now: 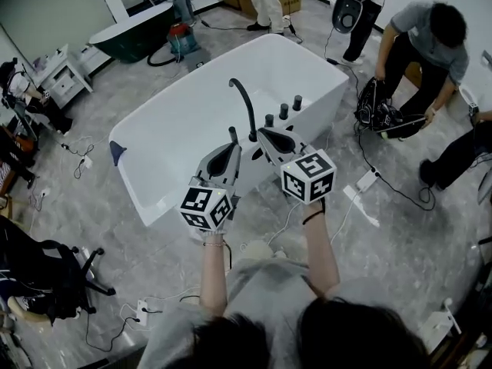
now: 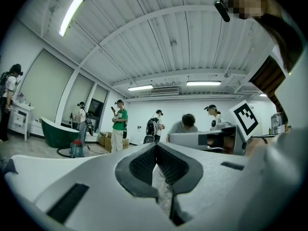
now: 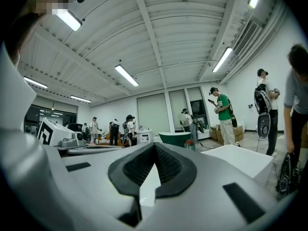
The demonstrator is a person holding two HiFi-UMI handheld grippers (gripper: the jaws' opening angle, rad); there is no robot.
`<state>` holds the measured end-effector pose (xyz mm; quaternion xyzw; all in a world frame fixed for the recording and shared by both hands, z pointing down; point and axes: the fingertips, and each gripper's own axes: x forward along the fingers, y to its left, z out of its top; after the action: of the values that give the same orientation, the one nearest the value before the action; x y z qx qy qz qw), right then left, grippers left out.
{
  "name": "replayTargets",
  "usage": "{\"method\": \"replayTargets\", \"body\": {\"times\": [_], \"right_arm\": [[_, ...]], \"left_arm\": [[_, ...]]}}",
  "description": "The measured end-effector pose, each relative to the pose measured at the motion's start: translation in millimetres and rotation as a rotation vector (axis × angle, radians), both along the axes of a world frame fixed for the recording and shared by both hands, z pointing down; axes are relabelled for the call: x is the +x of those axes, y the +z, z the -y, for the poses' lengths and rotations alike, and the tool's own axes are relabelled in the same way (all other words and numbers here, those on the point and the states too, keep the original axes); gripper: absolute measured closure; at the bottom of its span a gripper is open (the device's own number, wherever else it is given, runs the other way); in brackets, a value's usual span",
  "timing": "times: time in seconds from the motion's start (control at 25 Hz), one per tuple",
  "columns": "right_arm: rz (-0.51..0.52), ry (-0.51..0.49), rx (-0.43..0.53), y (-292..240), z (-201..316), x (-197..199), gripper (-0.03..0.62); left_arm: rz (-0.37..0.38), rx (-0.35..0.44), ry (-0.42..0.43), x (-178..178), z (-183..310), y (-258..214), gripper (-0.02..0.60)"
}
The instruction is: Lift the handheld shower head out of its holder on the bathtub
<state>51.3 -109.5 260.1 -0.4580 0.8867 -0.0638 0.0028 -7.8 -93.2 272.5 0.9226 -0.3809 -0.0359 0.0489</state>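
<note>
- Nearest you, on the left: left gripper point(image 1: 231, 152), jaws clenched together with nothing between them, tip just short of the bathtub's near rim
- Beside it on the right: right gripper point(image 1: 262, 134), jaws likewise pressed together and empty, tip near the foot of the spout
- On the near rim of the bathtub point(image 1: 184, 114): a short black upright, judged to be the handheld shower head point(image 1: 233, 134) seated in its holder, which is too small to tell apart
- Just right of it: the tall curved spout point(image 1: 244, 102), then three black knobs point(image 1: 283, 111) in a row
- Far right, beyond the tub: people point(image 1: 421, 44) busy on the floor
- Risk: with both pairs of jaws closed you would only push the head, not take it
- Risk: the spout stands close, so a wide approach may strike it; a tilted pull may bind the head in its seat
</note>
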Motion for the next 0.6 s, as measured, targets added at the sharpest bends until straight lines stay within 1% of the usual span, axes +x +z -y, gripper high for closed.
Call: {"method": "replayTargets", "body": {"times": [0.2,0.4,0.6], "right_arm": [[0.014,-0.021,-0.028,20.4,12.9,-7.2,0.594],[-0.003,-0.053,-0.057,44.0,26.2,-15.5,0.594],[-0.071,-0.066,-0.057,63.5,56.7,-15.3,0.594]], "left_arm": [[0.01,-0.043,-0.045,-12.2,10.5,21.3,0.575],[0.011,-0.072,-0.051,-7.7,27.9,41.8,0.575],[-0.019,-0.09,-0.058,-0.8,59.5,62.8,0.575]]}}
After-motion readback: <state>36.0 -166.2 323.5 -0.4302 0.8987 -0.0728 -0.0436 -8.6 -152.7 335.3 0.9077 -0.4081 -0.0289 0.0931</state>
